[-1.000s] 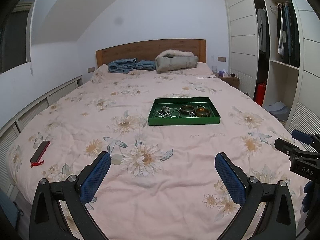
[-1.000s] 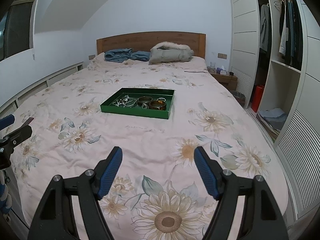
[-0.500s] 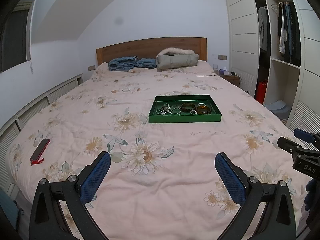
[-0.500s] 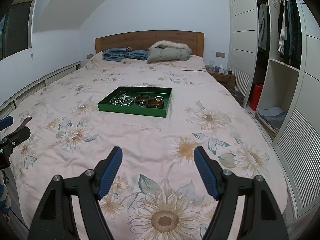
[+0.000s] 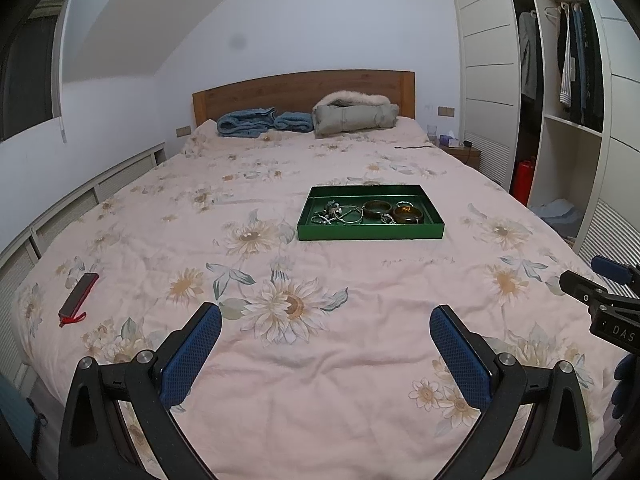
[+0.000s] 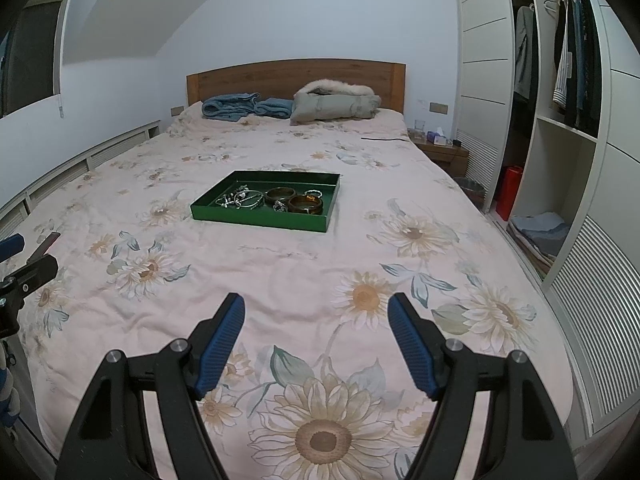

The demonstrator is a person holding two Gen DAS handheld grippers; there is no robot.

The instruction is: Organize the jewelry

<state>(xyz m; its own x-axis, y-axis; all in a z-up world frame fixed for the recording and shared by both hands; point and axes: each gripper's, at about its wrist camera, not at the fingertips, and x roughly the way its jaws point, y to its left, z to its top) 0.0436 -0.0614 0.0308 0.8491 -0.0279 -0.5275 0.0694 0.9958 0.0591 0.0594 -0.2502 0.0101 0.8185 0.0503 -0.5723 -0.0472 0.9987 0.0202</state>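
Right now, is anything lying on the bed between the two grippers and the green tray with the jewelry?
Nothing visible. Only bare flowered bedspread lies between the open right gripper, the open left gripper and the green tray. The red-and-black item lies off near the bed's left edge, clear of either path.

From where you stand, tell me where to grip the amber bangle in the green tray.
Pinch the amber bangle across its near rim wall, coming from above with one pad inside the ring. It lies flat in the green tray, whose raised walls probably block a level approach.
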